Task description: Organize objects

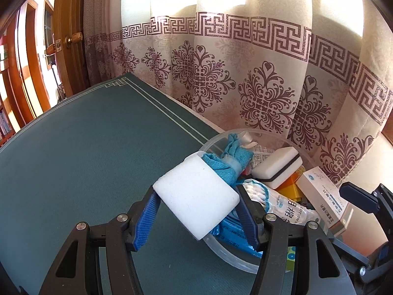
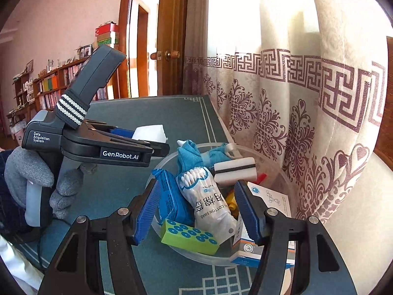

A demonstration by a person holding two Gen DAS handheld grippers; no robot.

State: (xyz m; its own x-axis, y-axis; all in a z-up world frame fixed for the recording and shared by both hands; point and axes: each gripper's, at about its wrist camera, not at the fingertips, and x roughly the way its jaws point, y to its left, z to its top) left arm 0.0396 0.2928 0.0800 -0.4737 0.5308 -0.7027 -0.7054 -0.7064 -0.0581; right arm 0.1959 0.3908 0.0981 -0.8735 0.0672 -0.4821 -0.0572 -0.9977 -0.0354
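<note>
White sponge is clamped between left gripper jaws, held above bowl near rim. Right gripper is held half open, empty, over bowl's cotton swabs and green block.

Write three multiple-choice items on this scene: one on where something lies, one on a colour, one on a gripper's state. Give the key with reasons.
1. Where is the cotton swab bag?
A. In the clear bowl
B. On the bookshelf
C. Bare on the mat

2. What colour is the sponge in the left gripper?
A. Red
B. White
C. Black

3. What is the right gripper doing?
A. Clamping the bowl rim
B. Holding a book
C. Open, holding nothing

Key: A, the bag lies among the bowl's contents; B, the block between the pads is plain white; C, its jaws stand apart over the bowl, pads touching nothing.
</note>
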